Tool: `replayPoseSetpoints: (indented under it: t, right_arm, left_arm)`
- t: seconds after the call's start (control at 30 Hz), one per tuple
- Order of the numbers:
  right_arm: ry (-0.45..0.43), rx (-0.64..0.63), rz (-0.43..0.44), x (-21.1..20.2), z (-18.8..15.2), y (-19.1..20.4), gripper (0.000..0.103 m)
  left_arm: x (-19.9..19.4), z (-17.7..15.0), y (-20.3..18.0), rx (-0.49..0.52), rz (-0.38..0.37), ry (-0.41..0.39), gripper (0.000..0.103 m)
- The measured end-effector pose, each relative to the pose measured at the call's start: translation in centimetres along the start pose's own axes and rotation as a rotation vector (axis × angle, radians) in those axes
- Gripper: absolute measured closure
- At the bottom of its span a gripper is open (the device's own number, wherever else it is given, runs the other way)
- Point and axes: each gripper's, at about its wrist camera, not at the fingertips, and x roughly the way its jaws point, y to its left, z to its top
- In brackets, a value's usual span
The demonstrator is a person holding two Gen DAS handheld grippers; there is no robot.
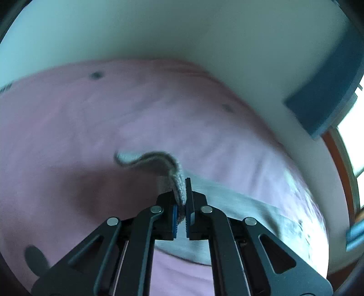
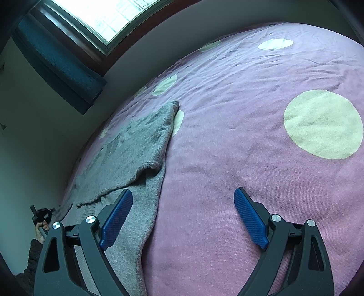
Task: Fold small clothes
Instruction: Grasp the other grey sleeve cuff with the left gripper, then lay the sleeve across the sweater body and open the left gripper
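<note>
A grey knitted garment (image 2: 136,141) lies flat on the pink bedspread (image 2: 227,113), near its left edge, with one flap folded over itself. In the left wrist view my left gripper (image 1: 185,190) is shut on a bunched edge of that grey garment (image 1: 179,184), which is lifted off the bed; the picture is motion-blurred. My right gripper (image 2: 183,191) stands open, wide apart, low over the bed. Its left finger (image 2: 118,214) hangs over the garment's near part and its right finger (image 2: 250,218) over bare bedspread. Nothing is between its fingers.
The bedspread carries large pale round patches (image 2: 323,124). A white wall (image 1: 204,34) runs along the bed's far side, with a blue curtain (image 2: 56,61) and a window (image 2: 109,13). At the lower left edge a hand (image 2: 42,226) in a dark sleeve holds a dark device.
</note>
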Motion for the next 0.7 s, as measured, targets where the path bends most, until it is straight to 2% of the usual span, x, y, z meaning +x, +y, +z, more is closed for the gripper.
replayPoseSetpoints:
  t: [0.17, 0.27, 0.43, 0.5, 0.7]
  right_arm:
    - [0.0, 0.0, 0.0, 0.0, 0.0, 0.0, 0.013]
    - [0.0, 0.0, 0.0, 0.0, 0.0, 0.0, 0.013]
    - [-0.002, 0.008, 0.011, -0.1, 0.0, -0.1, 0.013]
    - [-0.002, 0.009, 0.013, 0.0, 0.1, -0.1, 0.013]
    - [-0.007, 0.018, 0.022, 0.0, 0.1, -0.1, 0.013]
  left_arm:
    - [-2.1, -2.4, -9.8, 0.178, -0.113, -0.026, 0.099]
    - [-2.7, -5.1, -16.3, 0.281, -0.193, -0.019, 0.099]
    - [-2.5, -11.6, -26.5, 0.488, -0.258, -0.002, 0.099]
    - [-1.7, -14.4, -29.9, 0.533, -0.3, 0.043, 0.099]
    - [0.4, -22.7, -37.5, 0.714, -0.333, 0.083, 0.099]
